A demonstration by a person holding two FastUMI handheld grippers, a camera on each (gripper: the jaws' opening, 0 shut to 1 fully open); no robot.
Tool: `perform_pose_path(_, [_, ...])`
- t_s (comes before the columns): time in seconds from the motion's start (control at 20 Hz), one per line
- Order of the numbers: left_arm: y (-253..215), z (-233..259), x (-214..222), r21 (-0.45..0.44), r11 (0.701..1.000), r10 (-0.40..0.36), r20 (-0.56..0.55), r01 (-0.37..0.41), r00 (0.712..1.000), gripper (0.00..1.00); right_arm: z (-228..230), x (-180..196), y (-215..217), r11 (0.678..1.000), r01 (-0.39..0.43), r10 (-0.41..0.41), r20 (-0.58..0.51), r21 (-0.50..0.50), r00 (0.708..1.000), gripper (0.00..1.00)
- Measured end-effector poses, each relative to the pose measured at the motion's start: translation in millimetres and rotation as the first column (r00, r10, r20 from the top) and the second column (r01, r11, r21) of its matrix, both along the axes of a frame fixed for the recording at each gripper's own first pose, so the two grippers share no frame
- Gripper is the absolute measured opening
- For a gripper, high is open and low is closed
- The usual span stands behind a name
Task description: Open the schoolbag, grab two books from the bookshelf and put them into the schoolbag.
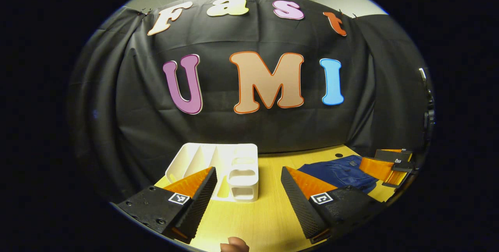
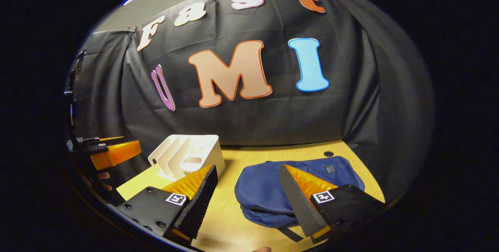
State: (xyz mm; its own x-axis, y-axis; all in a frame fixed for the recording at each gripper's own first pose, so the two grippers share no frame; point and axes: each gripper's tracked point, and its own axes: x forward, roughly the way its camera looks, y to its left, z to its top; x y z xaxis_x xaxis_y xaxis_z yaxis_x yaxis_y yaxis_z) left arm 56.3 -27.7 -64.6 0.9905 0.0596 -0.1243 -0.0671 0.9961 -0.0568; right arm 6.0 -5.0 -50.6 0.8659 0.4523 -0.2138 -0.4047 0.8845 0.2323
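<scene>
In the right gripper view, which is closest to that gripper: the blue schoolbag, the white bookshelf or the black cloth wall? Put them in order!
1. Schoolbag, just ahead between the fingers.
2. Bookshelf, farther, left.
3. Cloth wall, at the back.

The left gripper (image 1: pixel 249 189) hangs low and level over the tabletop, its jaws spread wide with nothing between them. The right gripper (image 2: pixel 247 189) is posed alike, jaws parted wide and gripping nothing. In the left gripper view, what seems to be a fingertip (image 1: pixel 234 245) shows at the bottom edge.
</scene>
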Motion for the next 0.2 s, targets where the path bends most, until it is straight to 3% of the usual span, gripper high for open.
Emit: perform_pose_path(0.2, [1.0, 18.0, -5.0, 0.034, 0.999, 0.018, 0.07, -0.02, 0.997, 0.96, 22.1, -12.5, -1.8, 1.0, 0.021, -0.021, 0.056, -0.001, 0.998, 0.99])
